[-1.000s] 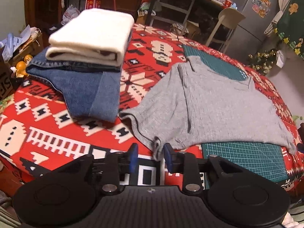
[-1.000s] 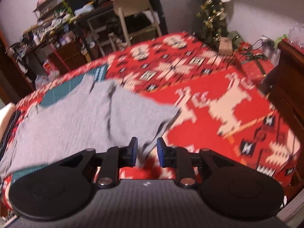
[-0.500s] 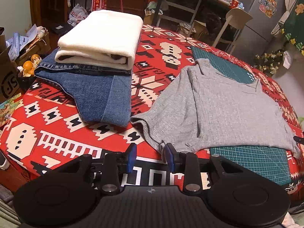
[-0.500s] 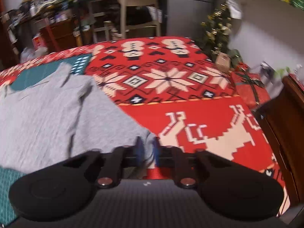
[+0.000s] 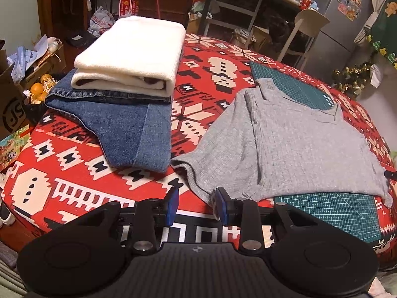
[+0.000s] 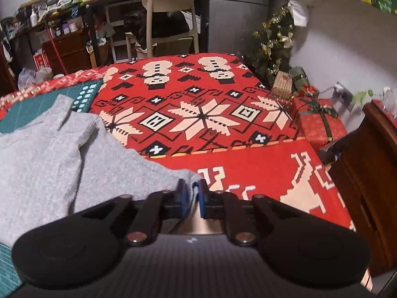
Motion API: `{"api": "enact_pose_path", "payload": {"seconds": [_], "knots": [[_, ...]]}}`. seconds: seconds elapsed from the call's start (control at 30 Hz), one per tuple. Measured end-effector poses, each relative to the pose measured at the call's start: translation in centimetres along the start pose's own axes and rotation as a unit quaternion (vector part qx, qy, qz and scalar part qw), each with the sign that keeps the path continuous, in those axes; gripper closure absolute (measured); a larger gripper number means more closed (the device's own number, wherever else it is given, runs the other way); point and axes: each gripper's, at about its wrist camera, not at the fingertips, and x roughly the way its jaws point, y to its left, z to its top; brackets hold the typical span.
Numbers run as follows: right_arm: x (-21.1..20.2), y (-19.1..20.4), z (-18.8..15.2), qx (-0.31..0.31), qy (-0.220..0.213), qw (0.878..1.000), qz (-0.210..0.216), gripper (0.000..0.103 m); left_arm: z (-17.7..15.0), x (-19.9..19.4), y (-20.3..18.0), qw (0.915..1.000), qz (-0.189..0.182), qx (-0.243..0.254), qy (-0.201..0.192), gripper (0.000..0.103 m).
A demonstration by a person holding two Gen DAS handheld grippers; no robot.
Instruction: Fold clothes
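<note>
A: Left view: the left gripper (image 5: 194, 206) stands apart, empty, at the near hem of the grey shirt (image 5: 285, 146), which lies flat on the mat (image 5: 345, 213).

B: Right view: the right gripper (image 6: 190, 198) has just eased its jaws, shirt corner between; whether it grips, I cannot tell.

A: Grasping stage, I'd say. Next, both pinch hems, then fold.

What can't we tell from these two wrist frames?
- Left wrist view: whether the left gripper touches the grey shirt hem; one pad covers it.
- Right wrist view: whether the right gripper pinches the shirt corner; pads hide contact.
- Shirt's near hem: hidden by gripper body.
</note>
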Motion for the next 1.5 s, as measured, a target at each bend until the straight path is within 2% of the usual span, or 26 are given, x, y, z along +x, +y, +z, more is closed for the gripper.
{"api": "enact_pose_path", "payload": {"seconds": [0.07, 0.17, 0.33, 0.53, 0.77, 0.83, 0.87, 0.9, 0.93, 0.97, 1.07, 1.13, 1.2, 1.3, 1.37, 1.5], "knots": [[-1.0, -0.1, -0.1, 0.007, -0.011, 1.0, -0.002, 0.081, 0.2, 0.1, 0.0, 1.0, -0.004, 0.005, -0.006, 0.071], [-2.7, -0.4, -0.3, 0.021, -0.019, 1.0, 0.009, 0.081, 0.5, 0.6, 0.0, 0.9998, -0.011, 0.011, -0.012, 0.071], [-5.3, 0.4, -1.2, 0.03, -0.023, 0.999, 0.035, 0.079, 1.3, 1.9, 0.4, 0.9989, -0.041, -0.02, -0.009, 0.071], [-7.1, 1.9, -2.3, 0.04, -0.021, 0.997, 0.056, 0.076, 2.1, 3.1, 1.4, 0.9967, -0.044, -0.067, 0.013, 0.065], [-7.5, 3.2, -2.5, 0.038, -0.02, 0.996, 0.076, 0.073, 2.5, 3.6, 2.3, 0.9931, -0.044, -0.108, 0.012, 0.062], [-7.4, 3.4, -2.4, 0.038, -0.02, 0.996, 0.079, 0.073, 2.9, 3.9, 1.8, 0.9934, -0.032, -0.11, 0.006, 0.063], [-7.4, 3.5, -2.4, 0.038, -0.02, 0.996, 0.08, 0.073, 3.1, 4.1, 1.5, 0.9939, -0.026, -0.108, 0.004, 0.069], [-7.4, 3.6, -2.4, 0.039, -0.02, 0.996, 0.082, 0.073, 3.3, 4.2, 1.1, 0.9945, -0.019, -0.103, 0.001, 0.078], [-7.4, 3.7, -2.4, 0.039, -0.02, 0.996, 0.083, 0.073, 3.5, 4.2, 0.7, 0.9954, -0.011, -0.095, -0.004, 0.095], [-7.4, 3.8, -2.4, 0.04, -0.019, 0.995, 0.085, 0.073, 3.6, 4.2, 0.2, 0.9962, -0.003, -0.086, -0.01, 0.097], [-7.6, 3.9, -2.8, 0.04, -0.016, 0.995, 0.087, 0.073, 3.6, 3.0, -1.6, 0.9975, 0.025, -0.035, -0.056, 0.098], [-7.7, 3.8, -3.0, 0.039, -0.014, 0.995, 0.087, 0.073, 3.5, 2.1, -3.3, 0.9941, 0.059, 0.016, -0.089, 0.098], [-7.7, 3.7, -3.2, 0.039, -0.012, 0.995, 0.087, 0.072, 3.1, 1.4, -4.8, 0.9858, 0.097, 0.069, -0.118, 0.098], [-7.4, 3.5, -3.4, 0.044, -0.007, 0.995, 0.086, 0.072, 2.5, 1.3, -5.8, 0.971, 0.148, 0.124, -0.14, 0.098], [-7.2, 3.4, -3.5, 0.044, -0.005, 0.995, 0.085, 0.072, 2.3, 2.1, -5.7, 0.9652, 0.173, 0.142, -0.136, 0.098], [-7.1, 3.6, -3.6, 0.045, -0.004, 0.995, 0.091, 0.072, 1.8, 4.5, -5.0, 0.9617, 0.196, 0.158, -0.108, 0.098]]}}
